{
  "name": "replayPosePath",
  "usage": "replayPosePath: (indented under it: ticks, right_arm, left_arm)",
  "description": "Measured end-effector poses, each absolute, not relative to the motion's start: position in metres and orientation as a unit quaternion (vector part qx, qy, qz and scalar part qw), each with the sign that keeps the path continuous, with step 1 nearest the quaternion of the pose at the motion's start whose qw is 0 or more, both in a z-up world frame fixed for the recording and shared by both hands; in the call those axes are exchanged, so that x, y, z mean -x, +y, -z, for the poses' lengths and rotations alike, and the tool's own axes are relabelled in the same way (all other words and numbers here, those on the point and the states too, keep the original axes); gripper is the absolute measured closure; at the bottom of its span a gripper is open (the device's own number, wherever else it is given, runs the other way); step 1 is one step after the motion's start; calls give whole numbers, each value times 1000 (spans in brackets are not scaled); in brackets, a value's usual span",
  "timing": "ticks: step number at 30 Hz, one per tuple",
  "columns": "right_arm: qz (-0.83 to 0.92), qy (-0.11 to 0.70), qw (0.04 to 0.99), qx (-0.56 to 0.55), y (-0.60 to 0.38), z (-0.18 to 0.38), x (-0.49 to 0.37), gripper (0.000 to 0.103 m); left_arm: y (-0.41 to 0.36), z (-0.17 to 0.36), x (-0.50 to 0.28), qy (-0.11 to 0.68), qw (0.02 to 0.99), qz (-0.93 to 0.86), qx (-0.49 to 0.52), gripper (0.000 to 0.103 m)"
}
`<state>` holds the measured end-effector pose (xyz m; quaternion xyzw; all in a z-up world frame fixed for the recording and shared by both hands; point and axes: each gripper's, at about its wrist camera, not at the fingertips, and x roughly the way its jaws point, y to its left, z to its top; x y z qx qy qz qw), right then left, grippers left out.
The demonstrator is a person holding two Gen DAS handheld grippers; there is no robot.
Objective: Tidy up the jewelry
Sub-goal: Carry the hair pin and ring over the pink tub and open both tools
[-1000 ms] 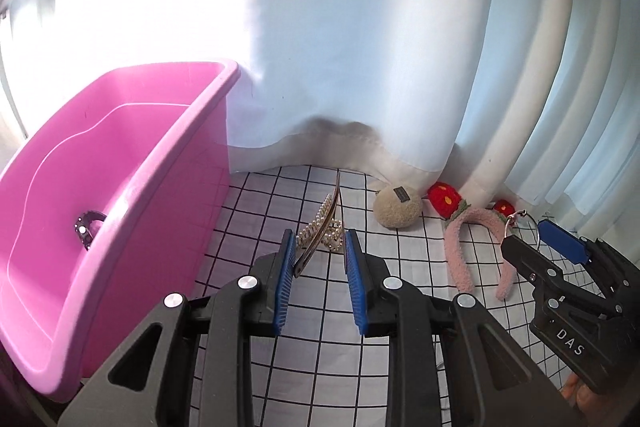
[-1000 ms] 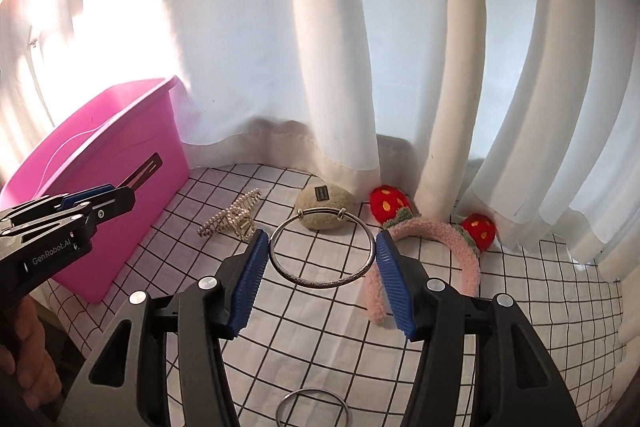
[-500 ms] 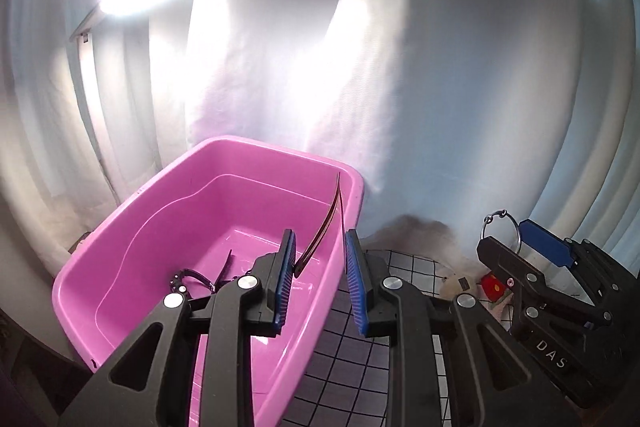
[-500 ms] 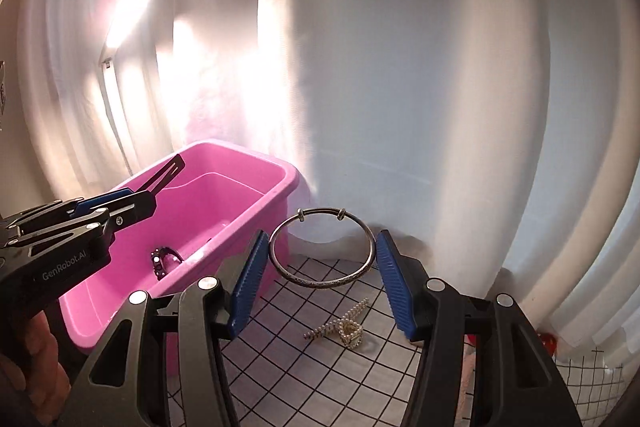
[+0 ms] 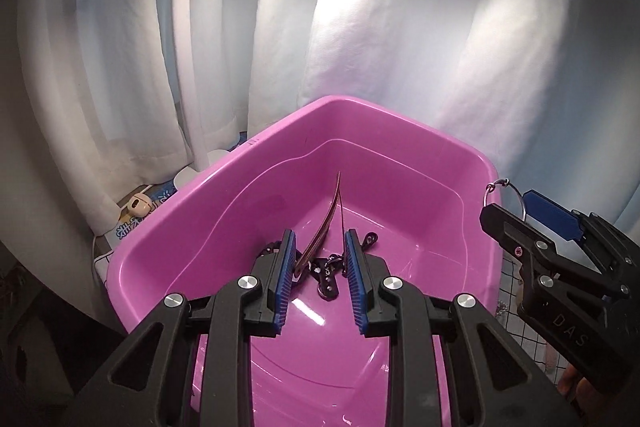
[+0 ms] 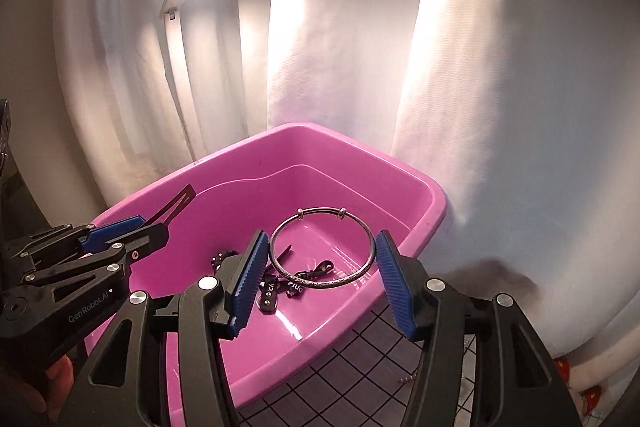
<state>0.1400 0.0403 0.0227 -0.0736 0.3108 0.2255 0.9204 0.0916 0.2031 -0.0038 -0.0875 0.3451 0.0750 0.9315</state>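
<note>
Your left claw [image 5: 316, 267] holds a thin dark hair clip [image 5: 325, 223] between its pads, the jaws closed to a narrow gap, and it now hangs over the pink bin [image 5: 400, 119] rather than over the gridded bench where it was a second ago. Your right claw [image 6: 318, 269] has made the same trip: its jaws, set wide, grip a silver bangle [image 6: 323, 247] by its outer edges, above the bin's near right corner. So both carries are done and both pieces are inside the rim line. Below them, on the bin floor, lies a dark chain piece [image 6: 280, 287] already put away. Farther back hangs only the white curtain [image 6: 340, 47]. What remains here, by my reading, is to let go, so each piece drops beside the chain.
</note>
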Motion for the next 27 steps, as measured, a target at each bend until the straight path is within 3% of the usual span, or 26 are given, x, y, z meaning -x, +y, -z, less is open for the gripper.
replayPosePath:
  ticks: [11, 13, 15, 17, 27]
  right_arm:
    - [-212, 353, 907, 85, 61, 8, -160, 49]
    - [-208, 355, 908, 83, 62, 9, -161, 49]
    - [-206, 357, 908, 83, 63, 9, -162, 46]
    - [-205, 355, 908, 80, 64, 7, -162, 41]
    - [-199, 348, 912, 85, 63, 4, -157, 41]
  left_arm:
    - [222, 30, -103, 381, 914, -85, 107, 68]
    - [224, 29, -103, 378, 915, -86, 110, 59]
    - [225, 26, -102, 374, 917, -87, 108, 43]
    - [224, 24, -100, 368, 919, -89, 105, 38]
    - [227, 27, -99, 374, 916, -95, 109, 38]
